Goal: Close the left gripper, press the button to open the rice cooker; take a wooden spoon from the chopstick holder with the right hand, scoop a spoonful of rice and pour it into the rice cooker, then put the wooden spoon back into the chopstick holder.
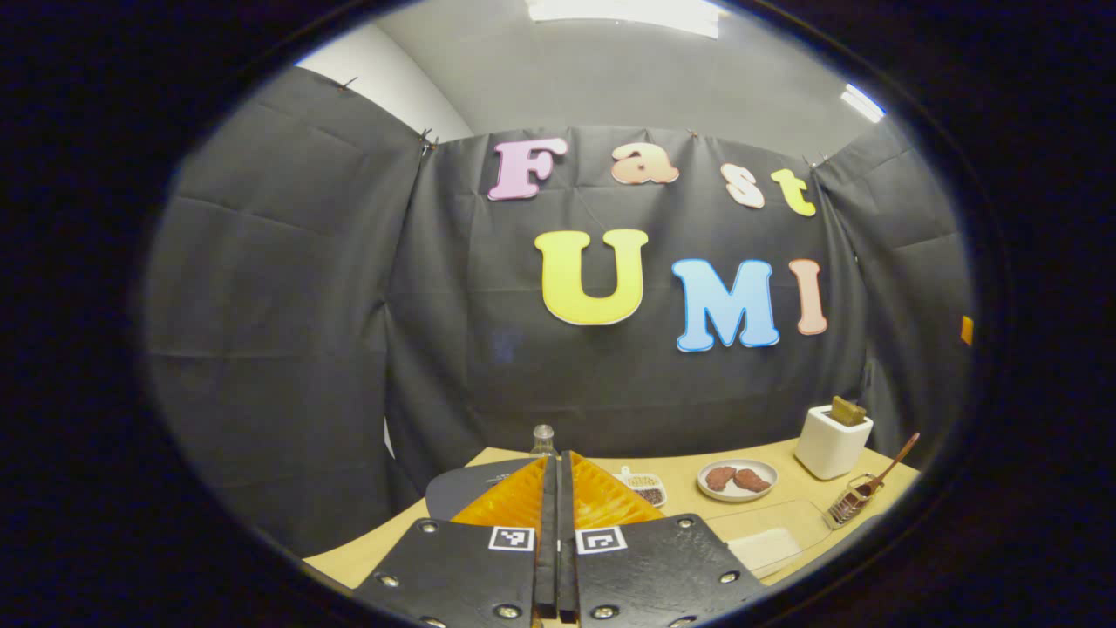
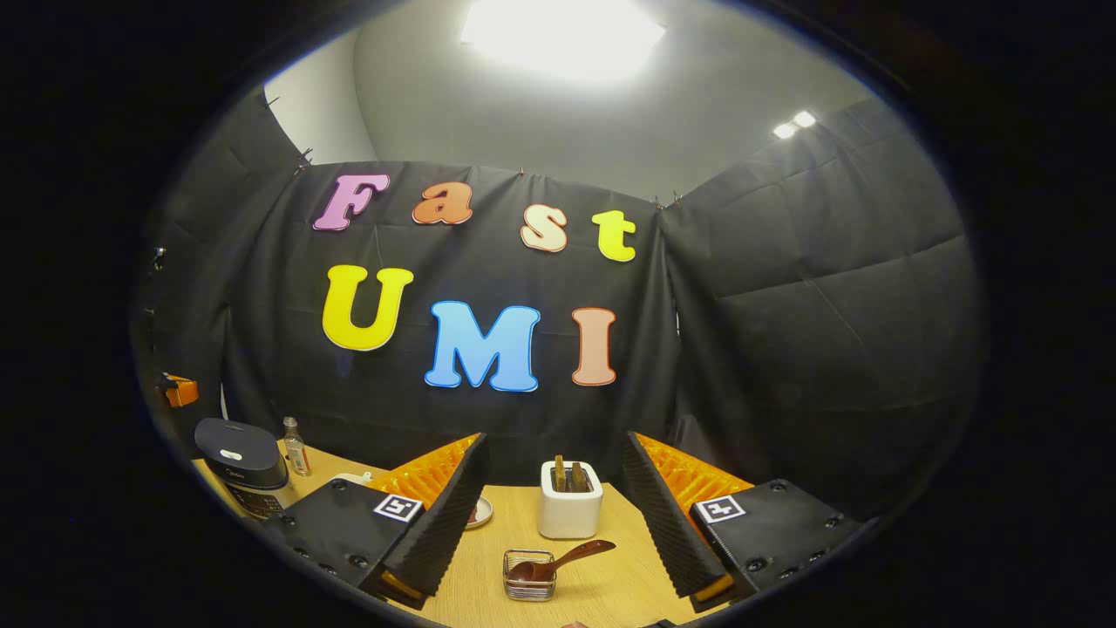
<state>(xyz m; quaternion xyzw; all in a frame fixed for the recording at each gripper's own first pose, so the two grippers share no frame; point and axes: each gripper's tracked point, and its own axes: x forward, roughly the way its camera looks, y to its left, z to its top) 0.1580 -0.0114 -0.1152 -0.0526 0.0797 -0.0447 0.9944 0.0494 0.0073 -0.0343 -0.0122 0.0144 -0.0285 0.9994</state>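
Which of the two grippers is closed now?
The left gripper: its two fingers meet with no gap. The right gripper has its fingers wide apart, framing the toaster.

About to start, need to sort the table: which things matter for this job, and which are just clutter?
For the job: rice cooker, wooden spoon, chopstick holder, rice tray.
Lying about: toaster, plate, bottle, small dish.

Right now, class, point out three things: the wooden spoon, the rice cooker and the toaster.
wooden spoon [image 2: 571,555], right gripper view, on its handle.
rice cooker [image 2: 240,453], right gripper view, on its closed lid.
toaster [image 1: 830,443], left gripper view, on its front wall.
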